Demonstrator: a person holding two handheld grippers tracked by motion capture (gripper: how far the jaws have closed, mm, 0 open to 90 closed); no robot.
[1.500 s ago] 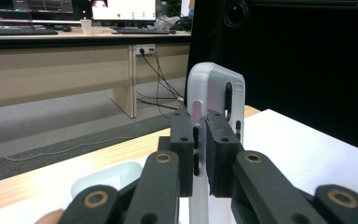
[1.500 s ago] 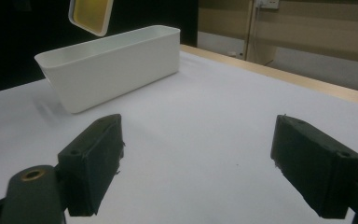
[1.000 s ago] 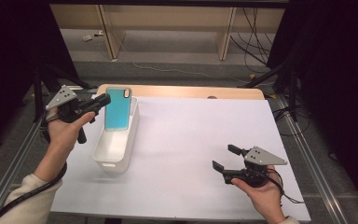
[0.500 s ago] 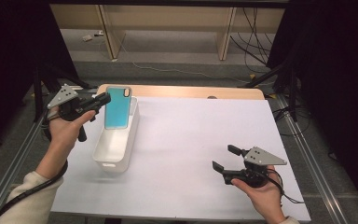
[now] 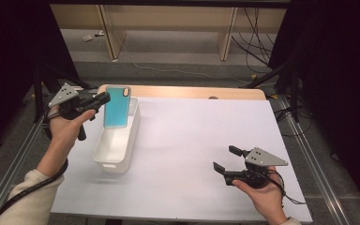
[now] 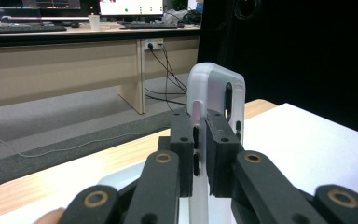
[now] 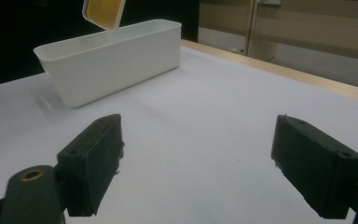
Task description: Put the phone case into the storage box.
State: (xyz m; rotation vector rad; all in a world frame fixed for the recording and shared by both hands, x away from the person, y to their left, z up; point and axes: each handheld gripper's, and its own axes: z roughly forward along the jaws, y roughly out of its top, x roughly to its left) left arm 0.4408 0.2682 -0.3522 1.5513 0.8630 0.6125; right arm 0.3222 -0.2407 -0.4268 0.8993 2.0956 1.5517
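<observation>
My left gripper (image 5: 104, 100) is clenched on the edge of a teal phone case (image 5: 117, 107), pinching its rim between both pads; in the left gripper view the case (image 6: 213, 107) stands upright between my jaws, its pale side and camera cutout turned toward the right of that view. I hold it above the far end of the white bin (image 5: 117, 143), which sits near the left edge of the tabletop (image 5: 197, 136), its long side running from the far edge toward the near one. The case's lower end hangs just over the bin's opening; I cannot tell whether it touches the rim. My right gripper (image 5: 225, 158) rests low near the near right corner of the tabletop, well apart from the bin, jaws spread wide with nothing between them. From there the bin (image 7: 112, 58) shows across the white surface, with a corner of the case (image 7: 103, 11) above it
</observation>
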